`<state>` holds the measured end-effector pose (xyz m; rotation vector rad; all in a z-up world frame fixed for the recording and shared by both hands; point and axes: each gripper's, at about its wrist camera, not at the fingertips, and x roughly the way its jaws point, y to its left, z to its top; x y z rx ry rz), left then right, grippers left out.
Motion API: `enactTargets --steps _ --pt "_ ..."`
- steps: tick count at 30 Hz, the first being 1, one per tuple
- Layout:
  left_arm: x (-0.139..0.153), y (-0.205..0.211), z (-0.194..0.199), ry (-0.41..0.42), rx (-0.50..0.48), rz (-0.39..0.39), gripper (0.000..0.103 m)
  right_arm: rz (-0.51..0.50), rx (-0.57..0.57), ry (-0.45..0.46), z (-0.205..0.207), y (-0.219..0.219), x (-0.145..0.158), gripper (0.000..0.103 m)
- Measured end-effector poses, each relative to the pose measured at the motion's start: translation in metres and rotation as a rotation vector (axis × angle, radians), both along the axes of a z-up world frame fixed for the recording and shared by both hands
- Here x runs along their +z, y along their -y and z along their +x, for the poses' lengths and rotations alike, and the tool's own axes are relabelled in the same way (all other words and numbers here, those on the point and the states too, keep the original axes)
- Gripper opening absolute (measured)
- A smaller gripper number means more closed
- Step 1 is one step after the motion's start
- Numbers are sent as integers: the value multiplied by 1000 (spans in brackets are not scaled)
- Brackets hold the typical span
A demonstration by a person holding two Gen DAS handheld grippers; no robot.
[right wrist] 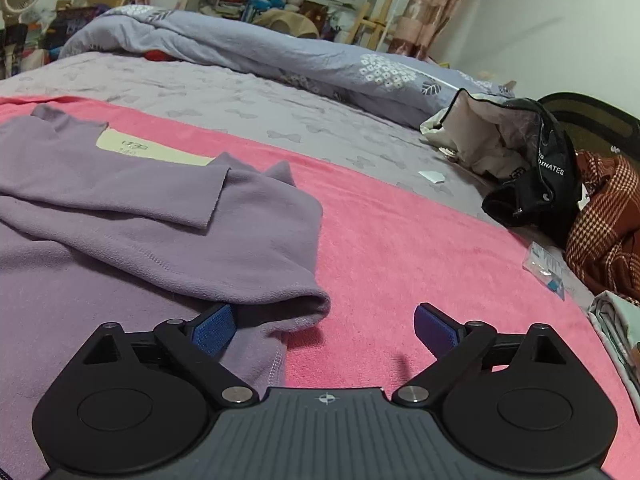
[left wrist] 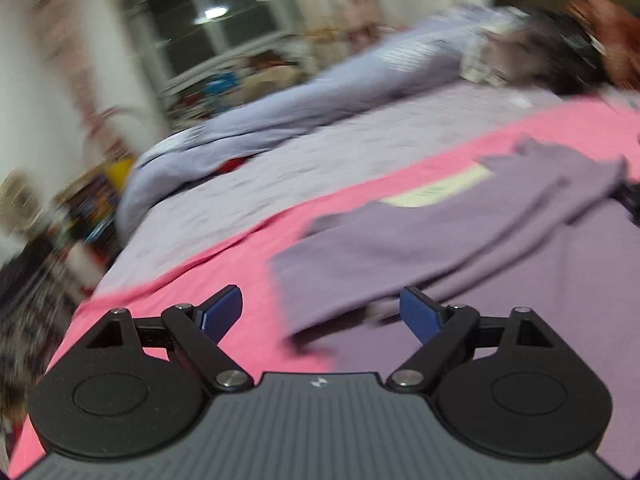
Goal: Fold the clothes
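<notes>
Purple top [right wrist: 132,236] under parted right tongs [right wrist: 324,330]

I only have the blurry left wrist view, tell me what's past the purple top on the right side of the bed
Observer: Beyond the purple top, a black bag lies on the bed, showing a pale lining.
Operator: Anything beside that bag?
Observer: A red checked garment lies just right of it, near the bed's edge.
Operator: Is the right gripper holding the top?
Observer: No. The right gripper is open; its left pad sits over the top's folded sleeve cuff, the other over the pink blanket.
Operator: Any loose small items?
Observer: A small clear packet rests at the blanket's right edge.
</notes>
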<state>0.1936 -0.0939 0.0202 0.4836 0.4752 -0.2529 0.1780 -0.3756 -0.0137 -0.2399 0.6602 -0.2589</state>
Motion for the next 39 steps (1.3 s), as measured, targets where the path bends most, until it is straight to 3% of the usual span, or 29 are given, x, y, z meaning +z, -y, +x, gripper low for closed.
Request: enactTargets --steps 4,8,10,17,21,23,25,28,31,35,38,39 --pt "-27 32 33 -55 78 82 91 -33 -13 10 3 4 2 97" --pt "-31 9 44 -110 159 -38 97 -107 -78 28 6 22 2 100" --pt "-31 -3 46 -140 177 -83 97 -73 -66 25 5 37 2 102" --pt "-32 -7 43 -131 177 -80 101 -271 -48 80 -5 19 -1 103" --pt "-33 -18 49 -171 186 -153 103 17 -41 -38 -2 58 7 102" --pt "-34 -22 50 -182 187 -178 103 139 23 -69 -12 72 20 100" --pt "-34 -22 50 -178 187 -180 103 253 85 -49 -20 90 34 100" --pt "-35 -18 46 -155 188 -159 103 429 52 42 -5 116 50 99" --pt "-35 -13 44 -135 188 -134 103 569 15 42 52 113 48 74" --pt "-36 -15 44 -137 188 -146 103 471 68 -47 131 70 30 69" --pt "-36 -19 46 -151 188 -173 103 334 55 -194 166 36 10 14" --pt "-36 -19 46 -150 188 -175 103 280 57 -194 167 28 11 12"
